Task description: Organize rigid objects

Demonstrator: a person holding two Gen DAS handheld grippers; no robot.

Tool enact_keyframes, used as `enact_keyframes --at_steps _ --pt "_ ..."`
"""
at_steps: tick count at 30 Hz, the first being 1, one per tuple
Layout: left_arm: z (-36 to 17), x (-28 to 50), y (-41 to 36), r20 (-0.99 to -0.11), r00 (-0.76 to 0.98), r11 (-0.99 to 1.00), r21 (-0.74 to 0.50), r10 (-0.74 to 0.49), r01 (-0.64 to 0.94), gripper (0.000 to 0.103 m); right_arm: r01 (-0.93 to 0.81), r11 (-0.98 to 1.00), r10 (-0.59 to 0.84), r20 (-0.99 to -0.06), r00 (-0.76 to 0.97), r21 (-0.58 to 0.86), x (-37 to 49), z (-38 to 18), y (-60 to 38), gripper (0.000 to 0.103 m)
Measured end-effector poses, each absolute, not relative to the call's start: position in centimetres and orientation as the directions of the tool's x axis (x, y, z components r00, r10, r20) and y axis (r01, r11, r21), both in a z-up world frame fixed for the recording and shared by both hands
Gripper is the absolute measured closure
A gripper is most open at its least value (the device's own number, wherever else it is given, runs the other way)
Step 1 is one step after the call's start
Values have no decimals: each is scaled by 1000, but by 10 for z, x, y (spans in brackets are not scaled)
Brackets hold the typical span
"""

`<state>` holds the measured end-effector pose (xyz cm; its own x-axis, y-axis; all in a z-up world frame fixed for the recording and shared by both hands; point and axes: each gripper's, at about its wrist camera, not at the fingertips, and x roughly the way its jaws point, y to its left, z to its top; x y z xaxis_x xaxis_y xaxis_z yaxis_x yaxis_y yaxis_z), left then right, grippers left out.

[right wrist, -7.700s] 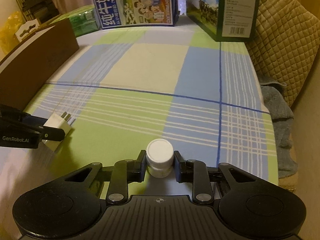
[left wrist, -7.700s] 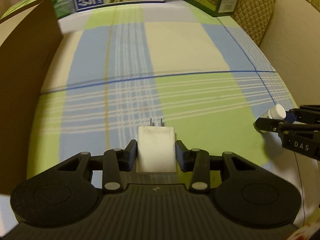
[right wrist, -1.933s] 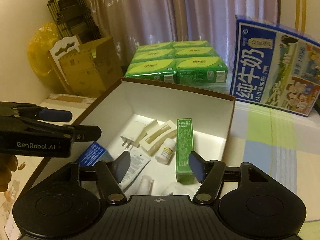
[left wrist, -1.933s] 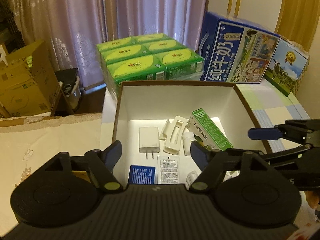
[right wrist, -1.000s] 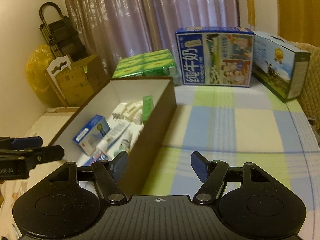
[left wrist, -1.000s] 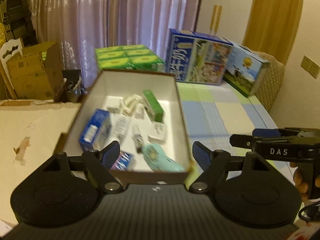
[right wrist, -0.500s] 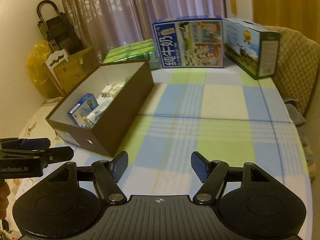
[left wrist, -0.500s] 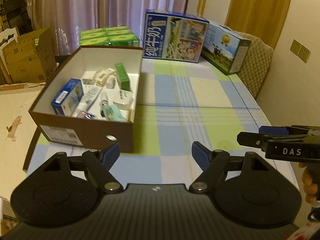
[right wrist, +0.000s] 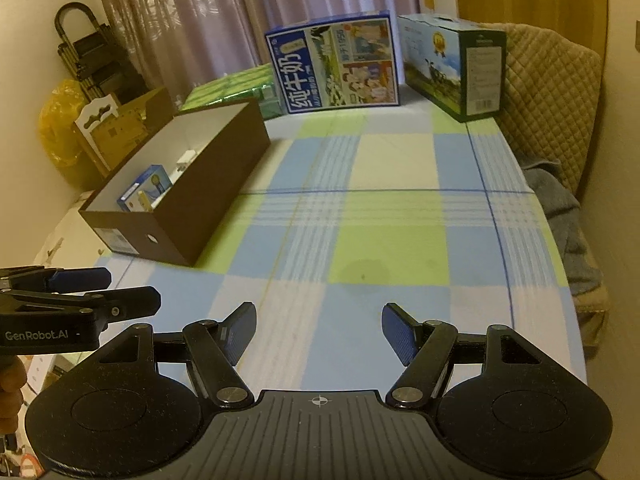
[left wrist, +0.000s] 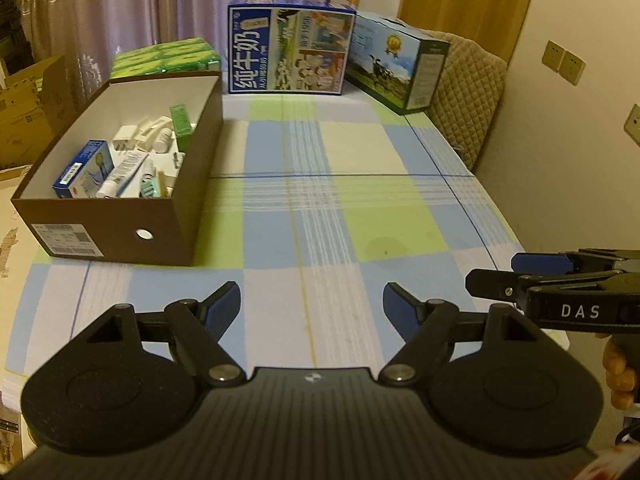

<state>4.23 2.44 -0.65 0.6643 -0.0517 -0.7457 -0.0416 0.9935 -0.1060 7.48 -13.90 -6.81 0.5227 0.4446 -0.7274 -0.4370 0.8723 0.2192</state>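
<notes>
Both grippers hang over the near end of the checked tablecloth (left wrist: 360, 152), and nothing lies on the cloth between them and the brown box (left wrist: 120, 216), which sits out at about ten o'clock from the left gripper (left wrist: 312, 304). Beyond the box stand a stack of green packs (left wrist: 168, 56), a blue milk carton (left wrist: 288, 46) at twelve o'clock and a green carton (left wrist: 396, 68) at one o'clock, with a quilted chair back (left wrist: 468, 92) past the table's right edge. The left gripper's jaws stand wide apart with only cloth between them, and the right gripper (right wrist: 318, 328) is likewise spread and empty. From the left camera the box's inside shows well: the white charger (left wrist: 125, 138), a small white bottle (left wrist: 162, 142), a green packet (left wrist: 181, 120), a blue packet (left wrist: 86, 168) and tubes. From the right camera the box wall hides most of that, leaving the blue packet and a bit of white; it alone shows a grey cloth (right wrist: 568, 220) draped off the table's right side and a yellow bag (right wrist: 60, 124) by the wall. Some seconds ago the charger and bottle were pinched in the jaws over the cloth; now both lie in the box, and the two grippers have drawn back from it to the table's near edge
</notes>
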Motion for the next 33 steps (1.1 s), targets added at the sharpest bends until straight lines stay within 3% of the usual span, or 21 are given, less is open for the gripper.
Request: enact_keyframes --at_steps 33 --pt "-9 16 -14 -746 664 995 -96 -48 -36 28 -440 870 451 -722 525 223 45 -66 -171 36"
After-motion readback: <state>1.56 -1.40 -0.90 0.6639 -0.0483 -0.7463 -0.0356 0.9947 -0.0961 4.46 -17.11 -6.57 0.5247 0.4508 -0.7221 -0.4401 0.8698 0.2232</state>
